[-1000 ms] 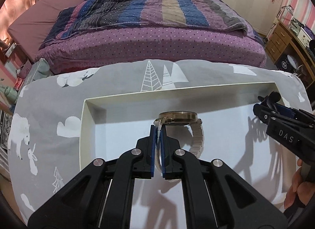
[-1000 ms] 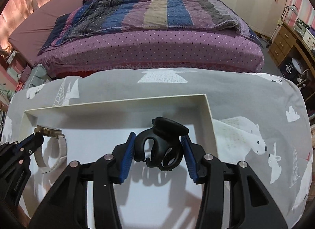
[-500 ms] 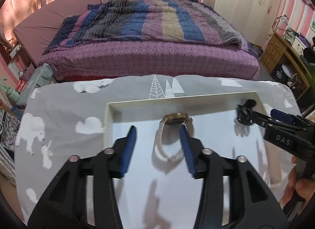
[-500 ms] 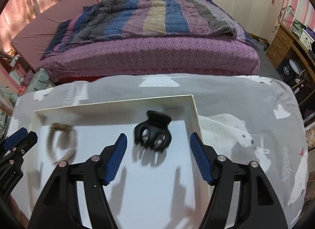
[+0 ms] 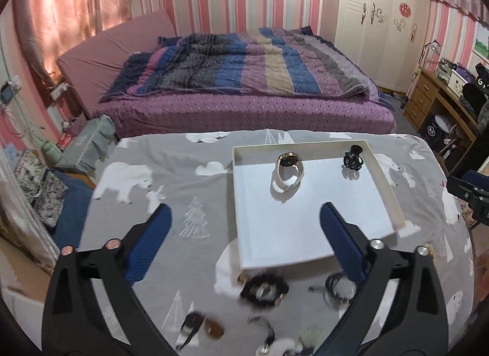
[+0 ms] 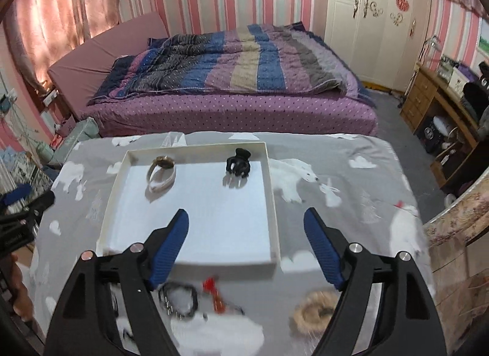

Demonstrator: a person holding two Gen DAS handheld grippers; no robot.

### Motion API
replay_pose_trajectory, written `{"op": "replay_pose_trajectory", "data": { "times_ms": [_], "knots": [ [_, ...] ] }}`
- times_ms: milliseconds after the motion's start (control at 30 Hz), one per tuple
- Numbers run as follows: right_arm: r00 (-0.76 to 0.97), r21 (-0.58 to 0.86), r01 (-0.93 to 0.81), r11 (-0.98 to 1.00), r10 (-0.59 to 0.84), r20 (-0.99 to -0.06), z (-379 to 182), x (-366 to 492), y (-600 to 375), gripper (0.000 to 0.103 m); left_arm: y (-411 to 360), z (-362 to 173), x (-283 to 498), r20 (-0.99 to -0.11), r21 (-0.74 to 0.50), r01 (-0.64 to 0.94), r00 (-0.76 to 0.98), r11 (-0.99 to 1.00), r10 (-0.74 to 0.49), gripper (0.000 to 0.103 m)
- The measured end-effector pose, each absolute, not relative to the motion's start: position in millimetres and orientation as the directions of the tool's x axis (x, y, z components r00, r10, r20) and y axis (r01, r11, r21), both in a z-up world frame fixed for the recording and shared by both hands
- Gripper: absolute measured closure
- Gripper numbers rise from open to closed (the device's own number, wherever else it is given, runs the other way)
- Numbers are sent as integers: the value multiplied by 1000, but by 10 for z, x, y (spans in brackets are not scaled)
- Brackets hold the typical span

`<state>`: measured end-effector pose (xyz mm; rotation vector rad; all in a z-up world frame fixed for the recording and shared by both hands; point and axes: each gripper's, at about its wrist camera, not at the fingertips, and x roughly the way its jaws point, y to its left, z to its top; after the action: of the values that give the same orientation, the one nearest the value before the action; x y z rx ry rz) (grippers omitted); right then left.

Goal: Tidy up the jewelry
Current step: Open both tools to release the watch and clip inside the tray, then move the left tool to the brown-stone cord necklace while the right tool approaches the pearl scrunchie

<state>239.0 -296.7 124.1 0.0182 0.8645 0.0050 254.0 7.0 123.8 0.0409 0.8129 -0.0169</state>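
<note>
Jewelry is found in two groups on the counter (image 5: pixel 171 172), which is covered by a grey cloth printed with polar bears. Inside the white tray (image 5: pixel 394 203) a pale-strapped watch (image 5: pixel 288 172) is seen resting on its side near the far wall, and a black claw hair clip (image 5: pixel 352 161) is set apart from it toward the far right corner. Neither is touched by any tongs. The remaining pieces are left on the cloth just in front of the tray's near wall: a dark scrunchie (image 5: pixel 264 290), black hair ties (image 6: pixel 178 298), a red piece (image 6: pixel 214 290) and a tan fluffy ring (image 6: pixel 314 314), all blurred. The left tongs (image 5: pixel 244 233) are spread wide with nothing held; their jaws have just been opening. The right tongs (image 6: pixel 246 232) are likewise released and empty, jaws just opened further.
</note>
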Motion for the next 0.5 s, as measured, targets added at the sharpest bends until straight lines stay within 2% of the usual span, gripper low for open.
{"op": "replay_pose_trajectory", "data": {
  "times_ms": [167, 500],
  "knots": [
    [654, -18, -10, 1000, -7, -757, 1293, 1949, -2918, 24, 102, 1280, 2119, -712, 61, 36, 702, 997, 18, 3],
    [614, -36, -3, 999, -26, -789, 869, 1438, -3058, 24, 269, 955, 1592, -714, 89, 23, 699, 996, 48, 3]
  ]
}}
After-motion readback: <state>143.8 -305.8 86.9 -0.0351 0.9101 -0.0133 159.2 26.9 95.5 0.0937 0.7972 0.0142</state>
